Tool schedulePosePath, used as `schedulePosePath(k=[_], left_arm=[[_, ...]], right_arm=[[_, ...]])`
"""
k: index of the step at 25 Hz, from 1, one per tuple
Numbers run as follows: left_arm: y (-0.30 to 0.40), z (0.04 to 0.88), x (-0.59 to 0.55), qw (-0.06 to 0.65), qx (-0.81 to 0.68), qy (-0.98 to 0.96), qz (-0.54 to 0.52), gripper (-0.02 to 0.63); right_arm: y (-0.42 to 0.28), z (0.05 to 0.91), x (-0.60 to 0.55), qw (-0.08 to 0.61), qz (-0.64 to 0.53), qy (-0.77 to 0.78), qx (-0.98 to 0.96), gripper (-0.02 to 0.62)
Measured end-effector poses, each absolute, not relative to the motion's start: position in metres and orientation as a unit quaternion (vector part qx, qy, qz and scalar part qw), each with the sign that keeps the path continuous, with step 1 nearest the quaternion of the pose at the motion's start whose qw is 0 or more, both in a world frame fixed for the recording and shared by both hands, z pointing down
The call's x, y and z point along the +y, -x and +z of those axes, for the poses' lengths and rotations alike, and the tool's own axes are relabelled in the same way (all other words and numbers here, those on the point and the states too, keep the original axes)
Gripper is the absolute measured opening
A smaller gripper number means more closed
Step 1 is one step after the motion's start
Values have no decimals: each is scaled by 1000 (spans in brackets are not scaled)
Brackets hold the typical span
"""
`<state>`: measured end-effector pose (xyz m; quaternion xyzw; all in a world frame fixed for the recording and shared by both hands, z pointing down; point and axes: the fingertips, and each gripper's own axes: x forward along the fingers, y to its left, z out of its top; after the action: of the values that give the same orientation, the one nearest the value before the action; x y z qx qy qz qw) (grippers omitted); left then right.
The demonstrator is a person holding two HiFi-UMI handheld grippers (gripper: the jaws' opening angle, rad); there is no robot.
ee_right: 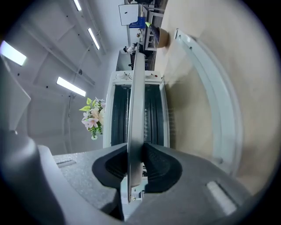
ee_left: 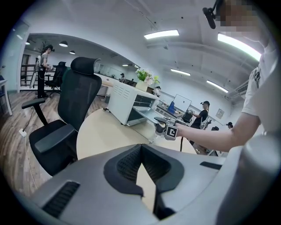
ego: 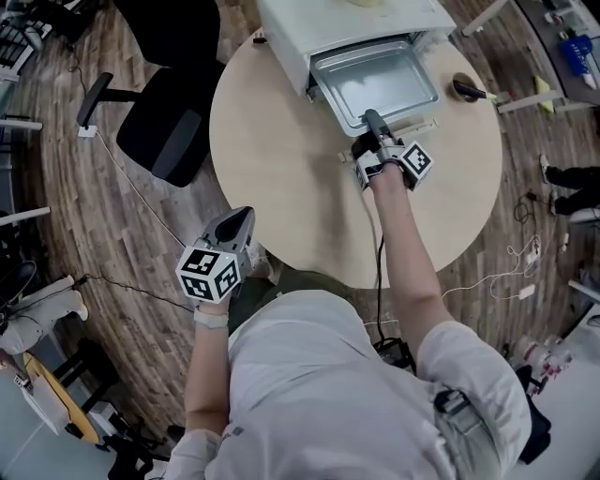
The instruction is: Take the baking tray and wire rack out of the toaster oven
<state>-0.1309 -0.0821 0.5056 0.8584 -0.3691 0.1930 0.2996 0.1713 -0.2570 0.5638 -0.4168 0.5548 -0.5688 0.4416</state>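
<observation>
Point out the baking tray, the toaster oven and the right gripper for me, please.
baking tray (ego: 375,84): head view, middle of its bare floor.
toaster oven (ego: 319,23): head view, white top panel.
right gripper (ego: 372,118): head view, between its jaws' tips at the baking tray's near rim.

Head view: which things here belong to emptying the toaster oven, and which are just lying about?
Job: toaster oven; baking tray; right hand-held gripper, shut on the tray's front rim; table under them.
Lying about: office chair; flowers; left hand-held gripper, shut and empty, off the table.
</observation>
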Motion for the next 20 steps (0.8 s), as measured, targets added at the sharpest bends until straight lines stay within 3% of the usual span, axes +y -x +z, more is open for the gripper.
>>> schedulePosePath(k=[20], left_arm=[[77, 495, -72, 269, -224, -916, 196, -2]], right_arm=[[-189, 581, -85, 462, -548, 483, 503, 75]])
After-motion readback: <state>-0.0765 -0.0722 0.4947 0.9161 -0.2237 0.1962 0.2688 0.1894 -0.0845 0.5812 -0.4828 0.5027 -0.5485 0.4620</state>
